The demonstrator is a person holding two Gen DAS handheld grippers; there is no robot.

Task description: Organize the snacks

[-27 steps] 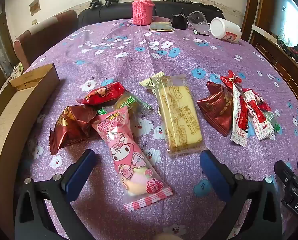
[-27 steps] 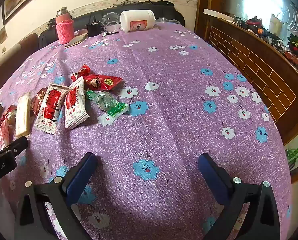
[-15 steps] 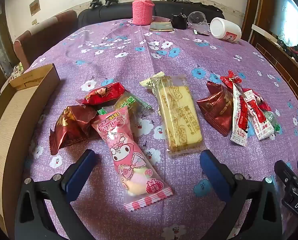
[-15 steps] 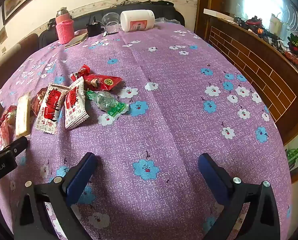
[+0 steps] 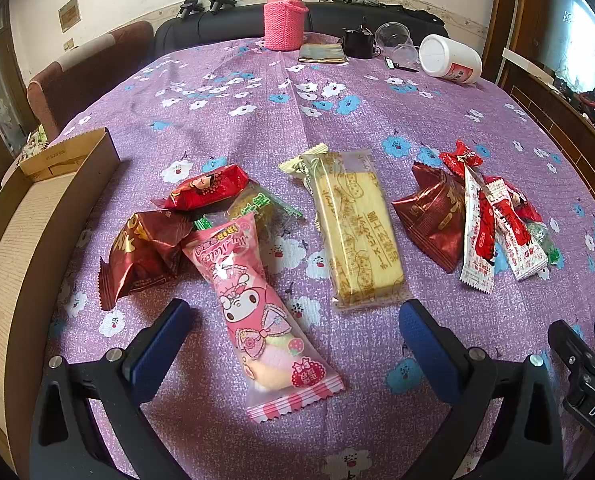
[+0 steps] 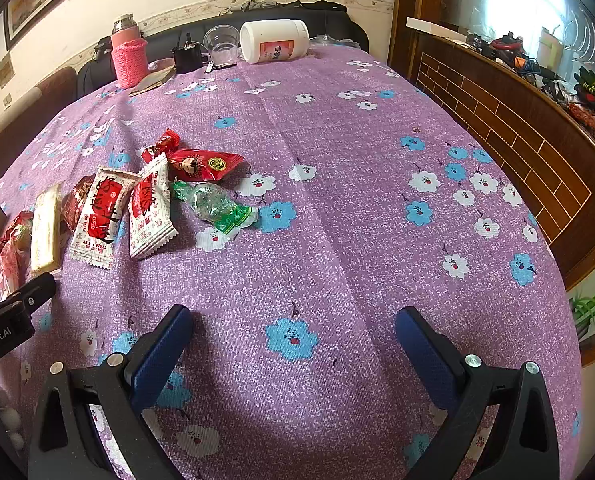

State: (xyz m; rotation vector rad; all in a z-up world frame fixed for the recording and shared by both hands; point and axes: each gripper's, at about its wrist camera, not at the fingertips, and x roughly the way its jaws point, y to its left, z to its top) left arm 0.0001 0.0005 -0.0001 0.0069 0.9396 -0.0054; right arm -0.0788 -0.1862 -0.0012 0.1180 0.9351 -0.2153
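Note:
Snacks lie on a purple flowered tablecloth. In the left wrist view a pink cartoon packet [image 5: 257,312] lies between the fingers of my open left gripper [image 5: 293,344], which holds nothing. A yellow cake bar [image 5: 353,228] lies beyond it, with dark red packets [image 5: 145,252] and a red packet [image 5: 205,192] to the left. A pile of red-and-white sachets [image 5: 493,232] lies to the right. My right gripper [image 6: 293,352] is open and empty over bare cloth. The sachets [image 6: 125,212], a green candy [image 6: 217,208] and a red packet [image 6: 201,164] lie ahead to its left.
A cardboard box [image 5: 21,240] stands at the table's left edge. At the far edge are a pink flask [image 5: 285,16], a black item, a clear cup [image 5: 397,40] and a white jar lying on its side [image 5: 449,60]. A wooden ledge [image 6: 517,120] runs along the right.

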